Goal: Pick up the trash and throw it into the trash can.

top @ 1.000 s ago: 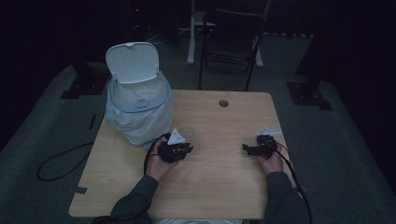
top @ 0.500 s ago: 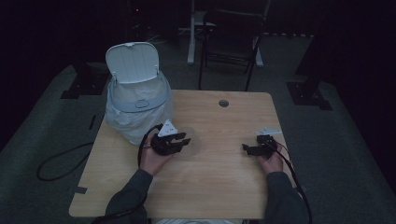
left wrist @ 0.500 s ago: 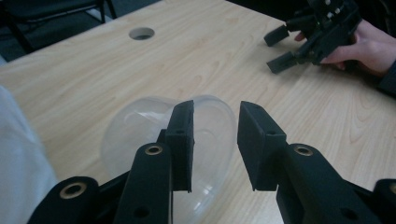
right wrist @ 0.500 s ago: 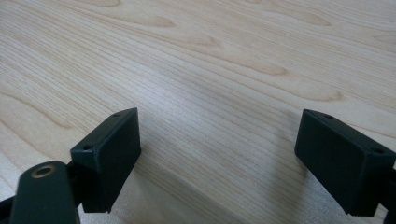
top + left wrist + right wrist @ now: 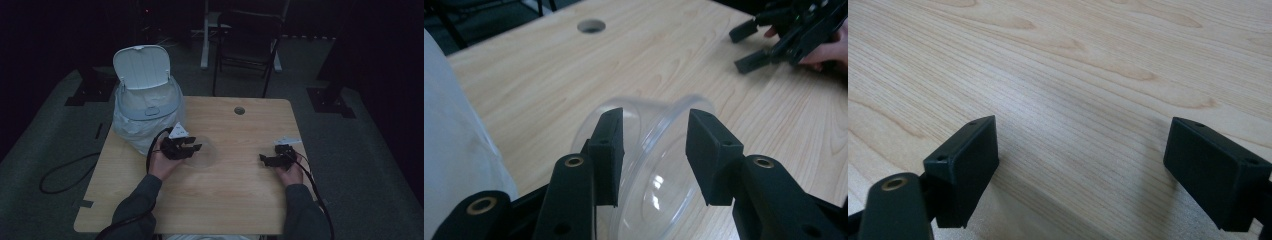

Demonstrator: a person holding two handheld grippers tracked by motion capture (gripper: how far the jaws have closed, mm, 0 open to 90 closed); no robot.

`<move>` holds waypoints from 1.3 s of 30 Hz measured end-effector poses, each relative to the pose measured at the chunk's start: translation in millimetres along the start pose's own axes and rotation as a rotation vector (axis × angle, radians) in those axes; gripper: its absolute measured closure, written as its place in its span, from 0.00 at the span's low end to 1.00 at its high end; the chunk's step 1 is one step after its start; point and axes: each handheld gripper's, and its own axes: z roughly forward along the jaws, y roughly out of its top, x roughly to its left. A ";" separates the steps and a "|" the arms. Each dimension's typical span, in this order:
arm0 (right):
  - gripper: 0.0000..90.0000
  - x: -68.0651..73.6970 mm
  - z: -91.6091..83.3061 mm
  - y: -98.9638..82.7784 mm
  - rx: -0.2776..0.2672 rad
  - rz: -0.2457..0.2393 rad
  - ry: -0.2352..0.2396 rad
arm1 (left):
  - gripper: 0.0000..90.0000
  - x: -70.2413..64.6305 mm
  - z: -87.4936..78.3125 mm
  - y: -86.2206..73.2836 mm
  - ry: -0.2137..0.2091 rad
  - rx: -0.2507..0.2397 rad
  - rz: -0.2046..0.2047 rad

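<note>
Left claw (image 5: pixel 651 150) straddled the rim wall of a clear plastic cup (image 5: pixel 649 165) lying on its side on the tabletop (image 5: pixel 235 190); we could not tell whether it pinched. Its mouth faced away, toward our right claw (image 5: pixel 272 159), which rested spread and empty. Beyond-left stood the lined bin (image 5: pixel 145 107), lid up.

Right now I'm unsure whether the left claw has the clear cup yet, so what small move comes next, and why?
Probably ease the left claw shut on the clear plastic cup. Its jaws stand on either side of the cup's wall, one inside and one outside, with a gap left. The bin beside it is open; the right claw waits open over bare table.
</note>
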 end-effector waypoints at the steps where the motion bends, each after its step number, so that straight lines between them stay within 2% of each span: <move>1: 0.15 0.0 0.0 0.0 0.000 0.000 0.000 | 0.66 0.2 1.4 -0.9 0.000 0.006 0.000; 8: 0.15 0.0 -0.1 0.0 0.000 0.001 0.000 | 0.73 -0.8 5.4 -3.5 0.000 0.035 0.005; 13: 0.15 0.1 -0.1 0.0 0.001 0.001 0.000 | 0.78 -3.3 10.2 -5.9 0.016 0.059 0.013; 20: 0.15 0.0 0.0 0.0 0.000 0.001 0.000 | 0.92 -6.3 17.6 -8.6 0.016 0.084 0.024; 30: 0.15 0.0 -0.1 0.0 0.001 0.001 0.000 | 0.93 -5.4 17.4 -9.0 0.019 0.078 0.020; 39: 0.15 0.0 -0.1 0.0 0.000 0.001 0.000 | 0.93 -1.8 11.9 -6.9 0.011 0.055 -0.005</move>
